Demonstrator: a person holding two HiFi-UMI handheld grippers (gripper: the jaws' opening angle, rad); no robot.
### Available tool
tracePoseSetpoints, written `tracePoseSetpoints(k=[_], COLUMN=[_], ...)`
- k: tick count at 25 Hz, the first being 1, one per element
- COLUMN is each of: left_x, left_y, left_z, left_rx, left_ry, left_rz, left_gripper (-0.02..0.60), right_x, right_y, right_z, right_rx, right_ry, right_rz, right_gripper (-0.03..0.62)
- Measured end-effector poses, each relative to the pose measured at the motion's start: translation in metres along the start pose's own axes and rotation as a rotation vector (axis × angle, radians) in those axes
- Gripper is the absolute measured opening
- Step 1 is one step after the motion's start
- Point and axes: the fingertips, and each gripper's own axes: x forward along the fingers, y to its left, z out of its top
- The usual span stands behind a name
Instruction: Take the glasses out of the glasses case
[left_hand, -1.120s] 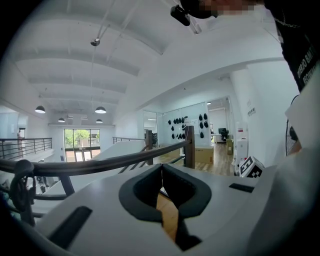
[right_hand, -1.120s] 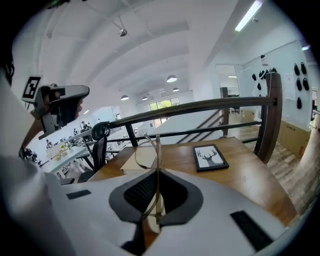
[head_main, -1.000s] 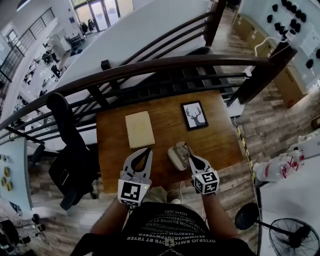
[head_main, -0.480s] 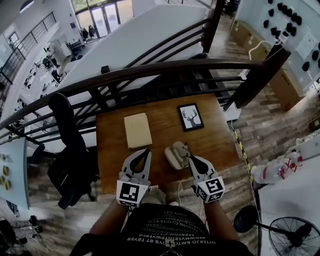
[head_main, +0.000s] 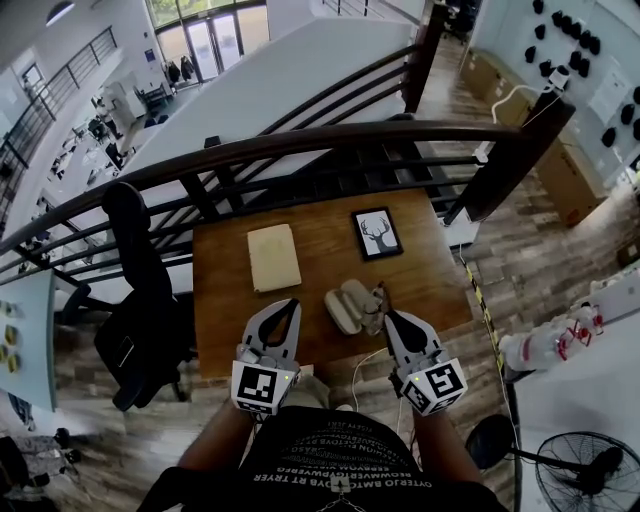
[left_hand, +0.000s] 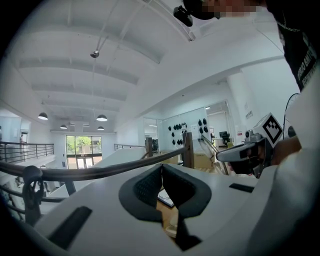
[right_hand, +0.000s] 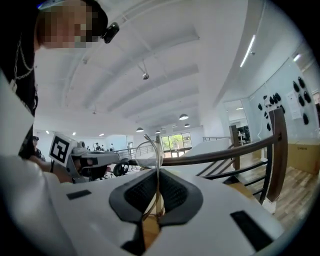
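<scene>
Rising since a second ago, the glasses (right_hand: 148, 150) are lifting clear of the open glasses case (head_main: 345, 308), their thin frame pinched between the right gripper (head_main: 387, 317) jaws. The removal step is finishing; next they are needing a gentle set-down on the table (head_main: 225, 310). The case is looking empty. The left gripper (head_main: 290, 304) is hovering beside it, jaws pressed together on nothing.

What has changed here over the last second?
The right gripper, shut on the glasses, has risen and drawn back toward the person, lifting them away from the glasses case. The case, the framed deer picture and the beige pad lie as before; the left gripper stays shut and empty.
</scene>
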Motion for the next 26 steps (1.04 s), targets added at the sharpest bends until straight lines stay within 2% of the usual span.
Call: tracePoseSetpoints(k=[7, 26], left_x=[-0.018, -0.055], left_y=[-0.013, -0.045], left_z=[0.005, 0.000], left_rx=[0.007, 0.027], left_ry=[-0.012, 0.018], left_rz=[0.023, 0.077], left_gripper=[0.029, 0.029], right_x=[-0.030, -0.068], right_y=[0.015, 0.017], right_z=[0.029, 0.013], right_rx=[-0.044, 0.001], right_ry=[-0.065, -0.056], right_rz=[0.034, 0.064], right_gripper=[0.026, 0.026])
